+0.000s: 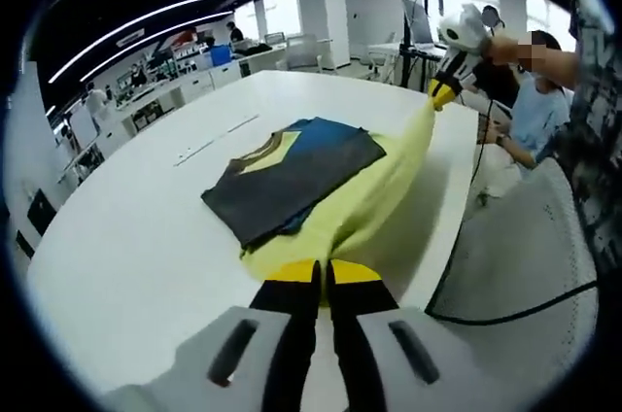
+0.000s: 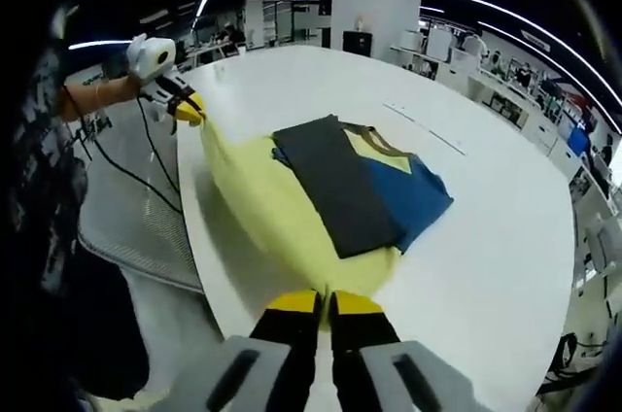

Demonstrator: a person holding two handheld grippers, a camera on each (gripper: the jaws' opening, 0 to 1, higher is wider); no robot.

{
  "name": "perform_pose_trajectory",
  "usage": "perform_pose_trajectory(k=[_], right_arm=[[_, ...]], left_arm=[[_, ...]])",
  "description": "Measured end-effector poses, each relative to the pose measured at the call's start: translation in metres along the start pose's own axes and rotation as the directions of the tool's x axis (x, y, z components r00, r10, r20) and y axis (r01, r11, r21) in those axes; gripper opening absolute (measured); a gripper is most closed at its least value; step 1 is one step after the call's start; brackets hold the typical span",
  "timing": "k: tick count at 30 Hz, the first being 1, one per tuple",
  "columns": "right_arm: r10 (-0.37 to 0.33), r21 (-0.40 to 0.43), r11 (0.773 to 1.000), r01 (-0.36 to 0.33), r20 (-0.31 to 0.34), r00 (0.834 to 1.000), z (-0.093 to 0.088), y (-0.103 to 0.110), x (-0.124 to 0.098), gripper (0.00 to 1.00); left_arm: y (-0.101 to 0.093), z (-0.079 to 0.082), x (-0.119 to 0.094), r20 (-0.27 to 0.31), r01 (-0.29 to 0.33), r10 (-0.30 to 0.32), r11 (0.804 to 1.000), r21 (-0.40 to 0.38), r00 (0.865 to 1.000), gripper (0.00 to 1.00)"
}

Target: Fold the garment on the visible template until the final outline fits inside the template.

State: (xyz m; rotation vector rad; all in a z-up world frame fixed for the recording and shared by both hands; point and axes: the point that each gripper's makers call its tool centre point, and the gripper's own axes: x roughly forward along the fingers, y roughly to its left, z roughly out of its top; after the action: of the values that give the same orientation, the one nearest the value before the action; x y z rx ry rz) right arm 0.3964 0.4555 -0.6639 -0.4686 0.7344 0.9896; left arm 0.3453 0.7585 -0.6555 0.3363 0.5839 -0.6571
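Note:
A yellow garment with a blue part lies on the white table. A dark grey rectangular panel rests across its middle. My left gripper is shut on one end of the garment's yellow edge. My right gripper is shut on the other end. The edge is stretched between them, lifted above the table's side edge. A brownish neckline shows beside the panel.
Thin marks run across the table beyond the garment. A black cable and a grey mesh surface lie off the table's edge. A seated person is close by.

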Motion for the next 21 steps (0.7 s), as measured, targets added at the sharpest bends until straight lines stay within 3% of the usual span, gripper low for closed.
perform_pose_trajectory(k=[9,15,21], right_arm=[[-0.067,0.021,0.998,0.066,0.048,0.997,0.025,-0.021,0.004,0.0],[-0.106,0.026,0.994,0.104,0.08,0.991,0.044,-0.036,0.003,0.0],[-0.164,-0.025,0.986,0.167,0.086,0.983,0.058,-0.052,0.004,0.0]], left_arm=[[0.027,0.014,0.01,0.036,-0.113,0.114,0.993,-0.026,0.993,0.01],[0.043,0.028,0.012,0.065,-0.19,0.19,0.982,-0.003,0.98,0.01],[0.059,0.044,0.018,0.09,-0.231,0.231,0.973,-0.017,0.969,0.01]])
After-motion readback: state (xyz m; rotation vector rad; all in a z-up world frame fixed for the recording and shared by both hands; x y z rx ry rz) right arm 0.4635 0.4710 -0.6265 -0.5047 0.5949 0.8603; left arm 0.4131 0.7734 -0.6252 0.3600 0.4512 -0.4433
